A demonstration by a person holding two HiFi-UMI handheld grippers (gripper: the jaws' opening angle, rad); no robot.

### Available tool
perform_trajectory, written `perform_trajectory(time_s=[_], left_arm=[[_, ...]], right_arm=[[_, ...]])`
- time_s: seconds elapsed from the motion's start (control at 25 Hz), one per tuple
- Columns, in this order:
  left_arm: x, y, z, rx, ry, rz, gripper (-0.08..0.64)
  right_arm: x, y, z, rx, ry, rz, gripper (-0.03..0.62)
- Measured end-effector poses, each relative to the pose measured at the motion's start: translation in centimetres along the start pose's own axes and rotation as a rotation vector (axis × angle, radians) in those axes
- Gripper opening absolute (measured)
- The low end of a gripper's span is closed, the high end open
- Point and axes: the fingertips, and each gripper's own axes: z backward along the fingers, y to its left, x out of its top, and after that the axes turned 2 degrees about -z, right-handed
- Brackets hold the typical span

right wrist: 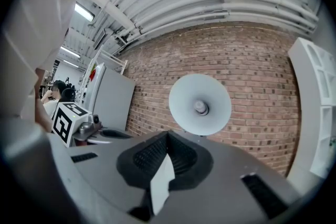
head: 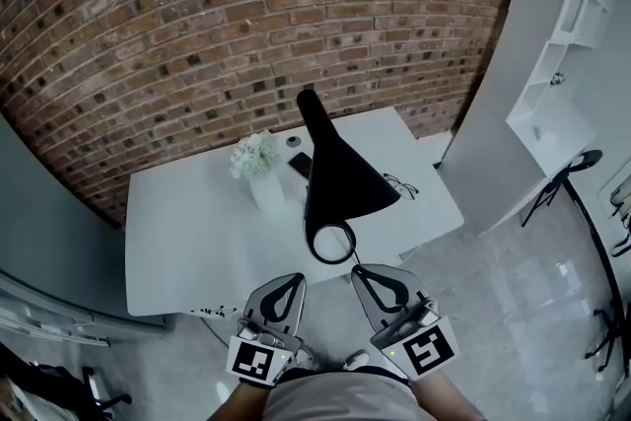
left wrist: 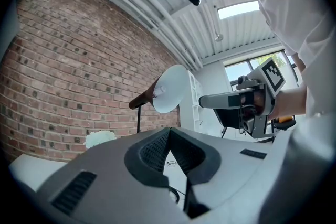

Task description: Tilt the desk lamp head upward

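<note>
Brick wall (head: 197, 15), white table (head: 187, 232) — the lamp head (head: 340, 177) leans over its near edge, handy to the left gripper (head: 294, 281) and right gripper (head: 359, 271), both clenched empty

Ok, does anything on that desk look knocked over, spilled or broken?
Nothing stands out. The desk lamp and the flower vase stand upright on the desk, and the phone and glasses lie flat near them. No spill or damage shows.

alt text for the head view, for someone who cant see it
Looking steeply down, a black cone-shaded desk lamp stands on a white table by a brick wall, beside a vase of white flowers. The left gripper and right gripper hover at the near table edge, jaws shut and empty.
</note>
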Motion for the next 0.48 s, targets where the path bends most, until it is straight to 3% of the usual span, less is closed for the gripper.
perform_trajectory(time_s=[0.48], left_arm=[[-0.2, 1.0, 1.2, 0.008, -0.009, 0.014, 0.006]], right_arm=[[-0.1, 1.4, -0.7, 0.008, 0.017, 0.006, 0.015]])
